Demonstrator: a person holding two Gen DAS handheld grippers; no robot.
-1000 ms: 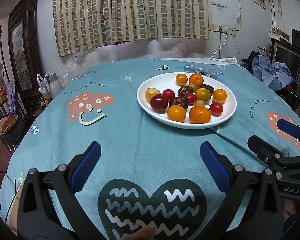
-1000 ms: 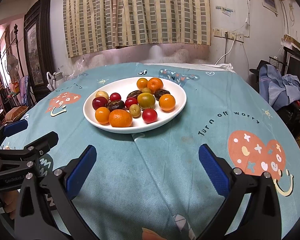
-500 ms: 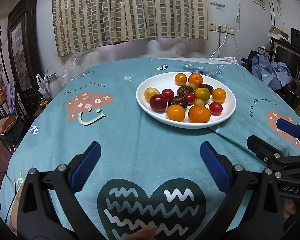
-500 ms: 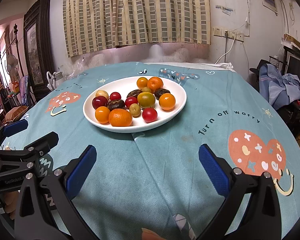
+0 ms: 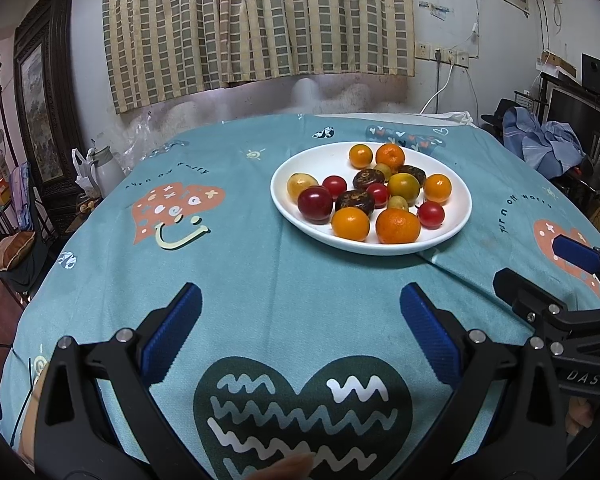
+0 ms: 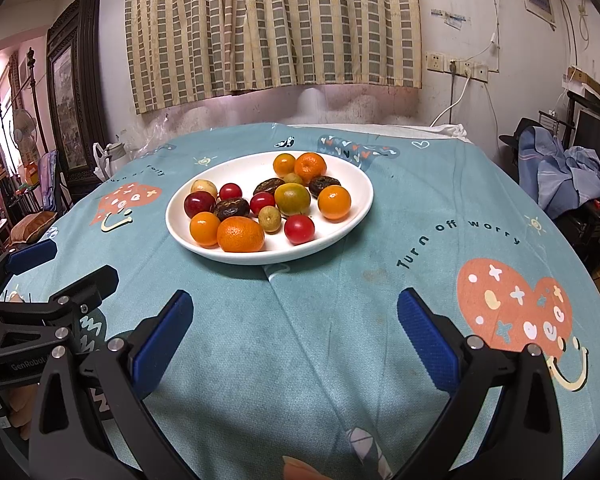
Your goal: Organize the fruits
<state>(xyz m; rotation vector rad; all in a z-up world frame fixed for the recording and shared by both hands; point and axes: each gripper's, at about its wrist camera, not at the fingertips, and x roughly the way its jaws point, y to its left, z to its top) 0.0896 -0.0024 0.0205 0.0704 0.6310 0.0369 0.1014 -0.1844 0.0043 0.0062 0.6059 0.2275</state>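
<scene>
**A:** What does your left camera show?

**B:** My left gripper (image 5: 300, 332) is spread wide, with nothing between its blue pads (image 5: 172, 332). It hangs over the near part of the teal tablecloth (image 5: 260, 280), above a dark heart print (image 5: 300, 412). The white plate (image 5: 456, 224) sits farther off, a bit to the right. It holds the small fruits: a tangerine (image 5: 398, 225) at the near rim, a dark red plum (image 5: 315, 203) on the left, a red cherry tomato (image 5: 431, 213) on the right. My right gripper (image 5: 548, 276) pokes in from the right edge.

**A:** And the right camera?

**B:** My right gripper (image 6: 296, 336) is spread wide too, and it holds nothing. The plate (image 6: 352, 224) is far and a bit to the left here. The tangerine (image 6: 241, 234) is nearest me, with the cherry tomato (image 6: 299, 229) just right of it. An orange heart print (image 6: 512, 304) lies on the cloth to the right. My left gripper (image 6: 56, 268) shows at the left edge. A checked curtain (image 6: 276, 28) hangs on the far wall.
</scene>
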